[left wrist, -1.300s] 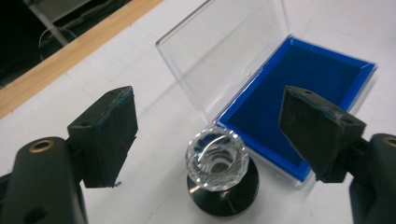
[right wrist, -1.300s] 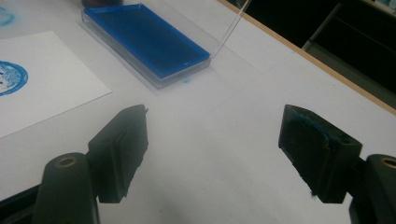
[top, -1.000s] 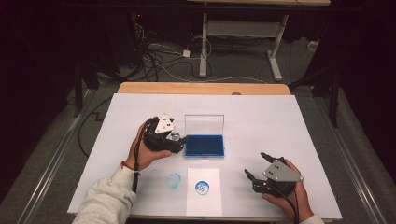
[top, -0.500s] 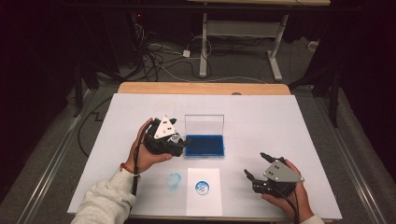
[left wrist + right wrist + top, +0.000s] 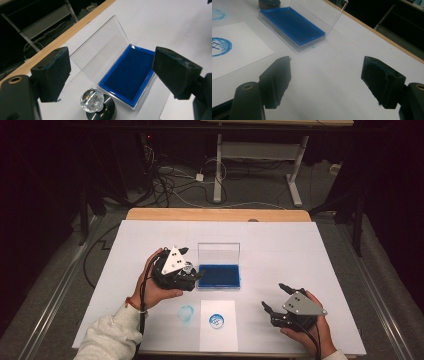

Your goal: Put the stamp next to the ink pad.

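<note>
Left tongs (image 5: pixel 110 72) spread wide, nothing between the pads, poised over a stamp with a faceted clear crystal knob on a round black base (image 5: pixel 96 103). The stamp stands upright on the white-covered surface (image 5: pixel 280 245), just beside the left end of a shallow clear plastic case with a blue felt ink pad inside (image 5: pixel 130 75); whether base and case touch cannot be told. The case's clear hinged lid (image 5: pixel 100 58) stands open, tilted away toward the far side.

Right tongs (image 5: pixel 325 80) also spread wide and empty, held low near the front right of the surface, well apart from the case.

Near the front edge lies a white paper sheet bearing a round blue stamped mark (image 5: pixel 216 321); left of it, a faint blue smear (image 5: pixel 186 313) on the surface itself.

Handling, by judgement: the stamp looks small, rigid, bottom-heavy. The knob's polished facets are likely slippery and could chip; the narrow neck under the knob or the black base gives the pads a surer seat. A squeeze high on the knob may tip it. The inked face could smudge whatever it touches.

Room: the case wall crowds the stamp on one side and the upright lid is thin, easily knocked. To the left and toward the near edge the surface lies open. The wooden far edge (image 5: pixel 215 214) is well apart.
</note>
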### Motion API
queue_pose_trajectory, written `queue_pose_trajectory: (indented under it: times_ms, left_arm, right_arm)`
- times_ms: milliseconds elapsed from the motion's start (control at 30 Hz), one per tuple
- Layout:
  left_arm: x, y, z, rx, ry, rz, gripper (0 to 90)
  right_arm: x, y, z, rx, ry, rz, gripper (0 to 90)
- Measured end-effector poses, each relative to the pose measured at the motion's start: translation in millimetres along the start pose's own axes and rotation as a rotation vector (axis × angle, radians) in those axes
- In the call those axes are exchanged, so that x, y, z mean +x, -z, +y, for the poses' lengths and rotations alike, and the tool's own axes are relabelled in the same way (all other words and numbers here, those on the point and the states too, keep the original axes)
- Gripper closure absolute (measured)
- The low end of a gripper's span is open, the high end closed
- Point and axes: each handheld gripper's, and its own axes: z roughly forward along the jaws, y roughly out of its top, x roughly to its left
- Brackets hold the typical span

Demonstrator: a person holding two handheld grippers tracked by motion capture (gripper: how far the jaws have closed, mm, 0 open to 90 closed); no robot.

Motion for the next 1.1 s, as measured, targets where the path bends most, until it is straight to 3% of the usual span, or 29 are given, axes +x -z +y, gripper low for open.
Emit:
queue_pose_trajectory:
  times_ms: [533, 700, 1100]
  left_arm:
    - [-13.1, 18.4, 1.8, -0.024, -0.066, 0.001, 15.2]
    - [-17.2, 23.6, 0.6, -0.023, -0.084, 0.056, 15.2]
    - [-27.2, 39.1, -1.6, -0.056, -0.11, 0.052, 15.2]
  right_arm:
    - [0.8, 2.2, 2.2, -0.012, 0.003, 0.001, 24.9]
    - [0.8, 2.5, 2.3, -0.013, 0.002, 0.0, 24.9]
    - [1.1, 3.6, 3.1, -0.017, 0.004, 0.002, 24.9]
